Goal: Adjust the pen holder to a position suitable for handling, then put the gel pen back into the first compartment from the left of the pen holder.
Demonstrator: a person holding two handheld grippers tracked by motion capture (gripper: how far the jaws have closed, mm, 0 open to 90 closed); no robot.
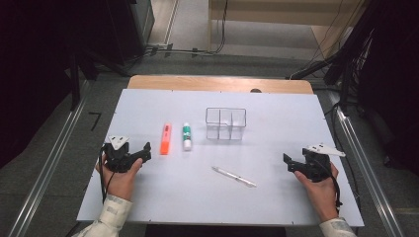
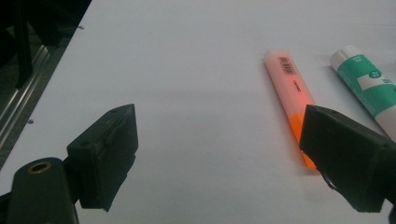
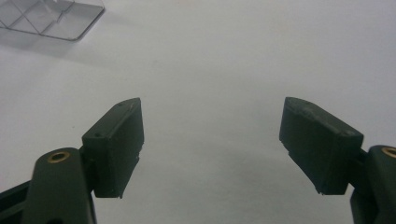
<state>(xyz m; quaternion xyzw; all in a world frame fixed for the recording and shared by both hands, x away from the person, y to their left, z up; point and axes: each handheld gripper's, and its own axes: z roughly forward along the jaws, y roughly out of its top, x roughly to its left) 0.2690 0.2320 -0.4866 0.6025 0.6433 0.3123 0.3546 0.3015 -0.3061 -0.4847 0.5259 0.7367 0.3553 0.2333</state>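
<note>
From the high view, two grippers sit low at the near edge of the white table [image 1: 148,106]: the left gripper [image 1: 143,152] near the near-left corner, the right gripper [image 1: 288,163] toward the near-right corner, each in one hand. On the surface we count four things: one orange highlighter [image 1: 166,138] and one green-and-white glue stick [image 1: 187,136] lying side by side left of centre, close but apart; one clear divided organiser [image 1: 226,123] toward the far edge; and one clear pen [image 1: 234,177] lying slantwise near the near edge, between the two grippers. The left gripper is just beside the highlighter, not touching it. Over to the left gripper view: the left gripper [image 2: 219,154] has its jaws spread wide with bare table between them; the highlighter [image 2: 292,93] runs past the right-hand jaw, which covers its orange end, and the glue stick [image 2: 369,88] lies just beyond. Right gripper view now: the right gripper [image 3: 210,140] is also wide open, holding nothing, with white surface between the jaws and a corner of the organiser [image 3: 51,18] at upper left.
</note>
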